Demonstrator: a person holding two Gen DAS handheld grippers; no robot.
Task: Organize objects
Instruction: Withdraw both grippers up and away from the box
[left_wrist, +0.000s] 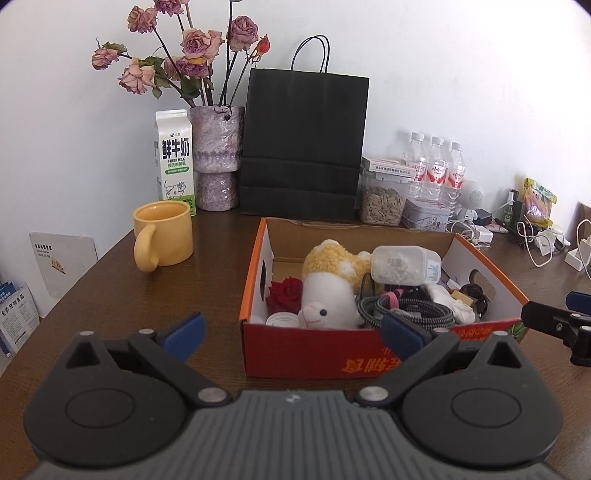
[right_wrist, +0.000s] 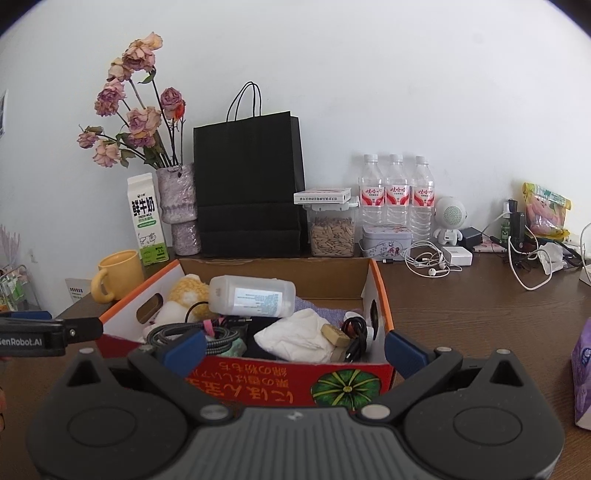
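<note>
Both claws are spread wide with nothing in them: the left claw (left_wrist: 291, 332) hangs just off the box's near-left corner, the right claw (right_wrist: 295, 349) off its near-right one. Each claw pokes into the edge of the other's view, so they're side by side at the near edge of the surface (left_wrist: 110, 288).

Progress-wise, I'd say the box (left_wrist: 317, 350) is already pretty loaded. Inside are a plush toy (left_wrist: 328, 291), a clear bottle (left_wrist: 404, 264) lying on its side on top of the pile, a braided cable (left_wrist: 406, 310) coiled near the front wall, and a white cloth (right_wrist: 295, 336). Still outside: a yellow mug (left_wrist: 164, 236) near the far-left corner of the surface, and earbuds (right_wrist: 428, 264) with chargers scattered along the far right edge. Whether those need to go in, can't say from the task line alone. Nothing is being grabbed right now.

View differences: the left one shows a red rose (left_wrist: 286, 293) and a small white lid tucked behind the front wall, both hidden from the right. The right view picks up a tan block (right_wrist: 334, 334) and a black cord in the right corner more clearly, plus a purple pack (right_wrist: 581, 384) at the right edge of the surface.
</note>
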